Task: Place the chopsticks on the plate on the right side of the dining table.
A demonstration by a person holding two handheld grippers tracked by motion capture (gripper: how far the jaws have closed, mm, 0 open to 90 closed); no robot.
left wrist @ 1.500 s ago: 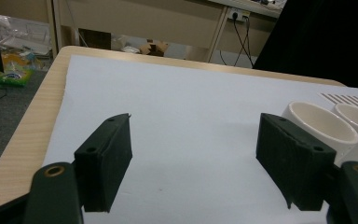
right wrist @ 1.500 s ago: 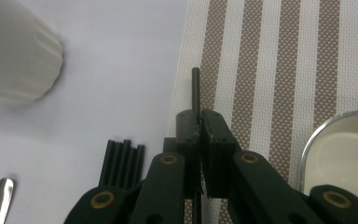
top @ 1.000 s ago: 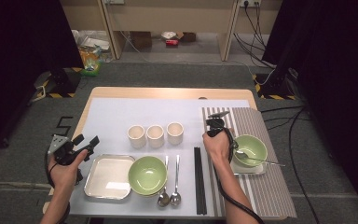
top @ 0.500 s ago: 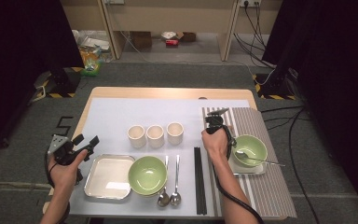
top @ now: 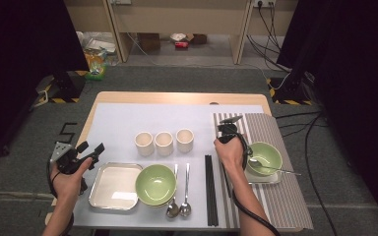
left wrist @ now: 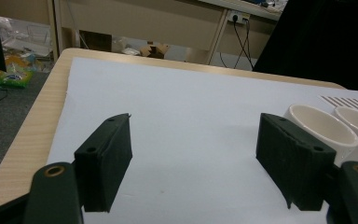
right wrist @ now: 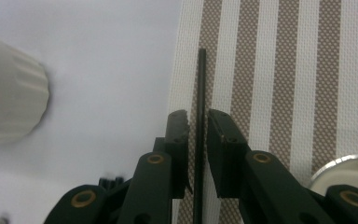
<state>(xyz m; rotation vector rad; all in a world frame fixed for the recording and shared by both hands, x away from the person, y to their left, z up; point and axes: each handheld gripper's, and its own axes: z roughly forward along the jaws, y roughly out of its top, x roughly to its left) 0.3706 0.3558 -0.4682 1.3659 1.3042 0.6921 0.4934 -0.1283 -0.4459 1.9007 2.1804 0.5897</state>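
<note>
at the far left of the high view the left hand-held gripper [top: 92, 151] hangs just off the counter's [top: 177, 98] left edge, level with the steel tray [top: 114, 187]; in the left gripper view its jaws stand wide apart with nothing but bare white mat [left wrist: 191, 121] between them, and the nearest cream cup [left wrist: 321, 128] sits just behind the jaw on that view's right. moving right across the counter, the tray lies at the near left corner of the mat, with a green bowl [top: 156, 184] touching its right side and slightly overlapping it. behind them three cream cups [top: 164, 143] stand in a row, close together. right of the bowl two spoons [top: 179, 206] lie side by side with bowls toward the person, then a pair of black chopsticks [top: 210, 191] lies parallel just beside the left edge of the striped placemat [top: 285, 196]. the right hand-held gripper [top: 228, 129] is over the left strip of that placemat, the hand [top: 230, 152] behind it — in the right gripper view a single black chopstick [right wrist: 200, 93] lies along a stripe and runs straight between the jaws, which have just been opening; a thin gap shows on each side, so the pads no longer pinch it. farthest right a second green bowl [top: 265, 158] sits on a small steel tray [top: 266, 178] on the placemat, with a spoon [top: 275, 168] resting in it, handle pointing right.
</note>
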